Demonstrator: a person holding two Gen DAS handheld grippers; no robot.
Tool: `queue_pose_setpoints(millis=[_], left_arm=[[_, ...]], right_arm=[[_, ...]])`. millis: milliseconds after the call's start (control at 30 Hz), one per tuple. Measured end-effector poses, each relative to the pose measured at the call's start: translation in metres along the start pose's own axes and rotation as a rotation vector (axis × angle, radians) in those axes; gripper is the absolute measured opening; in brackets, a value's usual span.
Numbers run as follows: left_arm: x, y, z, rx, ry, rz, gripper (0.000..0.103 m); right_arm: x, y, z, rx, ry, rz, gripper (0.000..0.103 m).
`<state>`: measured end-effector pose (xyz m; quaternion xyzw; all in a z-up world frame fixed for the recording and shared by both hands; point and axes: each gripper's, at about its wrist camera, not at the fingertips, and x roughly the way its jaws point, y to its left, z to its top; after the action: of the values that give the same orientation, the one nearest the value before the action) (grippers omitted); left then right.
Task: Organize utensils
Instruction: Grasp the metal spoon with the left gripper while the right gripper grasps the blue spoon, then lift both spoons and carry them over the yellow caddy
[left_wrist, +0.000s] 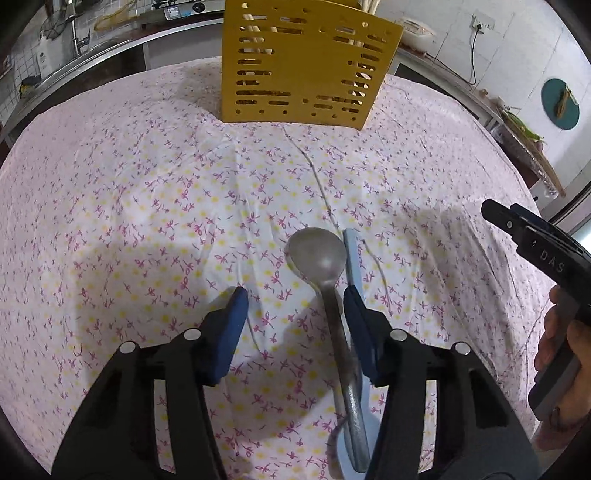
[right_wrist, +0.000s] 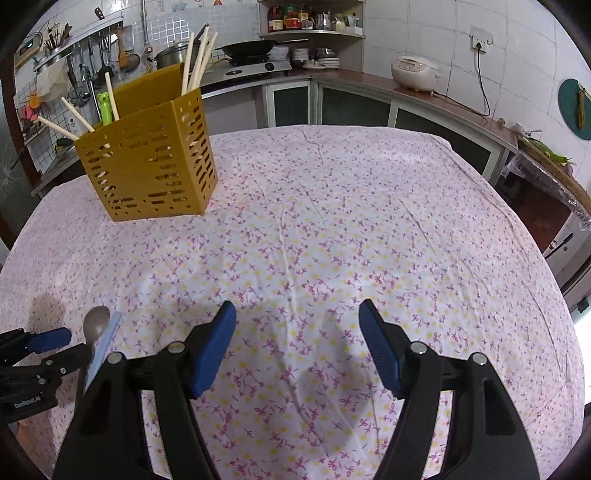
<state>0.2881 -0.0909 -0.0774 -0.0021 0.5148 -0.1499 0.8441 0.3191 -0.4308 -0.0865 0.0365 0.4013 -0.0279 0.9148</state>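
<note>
1. Tablecloth (right_wrist: 369, 221) bare except yellow holder (right_wrist: 155, 162), far side, chopsticks (right_wrist: 195, 62) inside.
2. Spoon (left_wrist: 321, 258) lies between left gripper (left_wrist: 295, 291) fingers, alongside a pale blue utensil (left_wrist: 351, 254). Jaws spread, no grip.
3. Right gripper (right_wrist: 297, 317) open, idle.
4. Next, likely: close on handle, carry to holder.

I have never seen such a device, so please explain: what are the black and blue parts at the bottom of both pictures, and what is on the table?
They are hand-held grippers, not a robot; a person holds one in each hand, with a camera on each looking along its fingers. In the left camera's picture, the left gripper is open around a metal spoon lying beside a pale blue utensil. The right gripper is open and empty. On the flowered tablecloth stands a yellow holder with chopsticks.
</note>
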Motion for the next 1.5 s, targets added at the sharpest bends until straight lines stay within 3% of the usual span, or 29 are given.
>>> queue_pose_setpoints(millis=[167,333,467,800,1100,1267,1500], left_arm=[[0.011,-0.014,0.005,0.081,-0.002,0.096,0.046],[0.011,-0.018,0.008,0.124,-0.008,0.156,0.023],[0.007,-0.002,0.013,0.091,0.012,0.115,0.006],[-0.002,0.043,0.013,0.026,0.011,0.106,0.005],[-0.011,0.093,0.013,-0.058,-0.001,0.123,0.005],[-0.013,0.110,0.015,-0.082,0.000,0.116,0.005],[-0.010,0.119,0.016,-0.101,0.031,0.071,0.005]], right_arm=[[0.004,0.003,0.000,0.010,0.015,0.002,0.068],[0.002,0.015,-0.004,-0.008,0.025,-0.007,0.068],[-0.002,0.030,-0.005,-0.032,0.029,0.001,0.068],[-0.007,0.079,0.000,-0.071,0.067,0.048,0.068],[0.011,0.138,-0.007,-0.138,0.173,0.056,0.067],[0.021,0.155,-0.013,-0.155,0.257,0.071,0.033],[0.032,0.166,-0.007,-0.154,0.334,0.073,0.019]])
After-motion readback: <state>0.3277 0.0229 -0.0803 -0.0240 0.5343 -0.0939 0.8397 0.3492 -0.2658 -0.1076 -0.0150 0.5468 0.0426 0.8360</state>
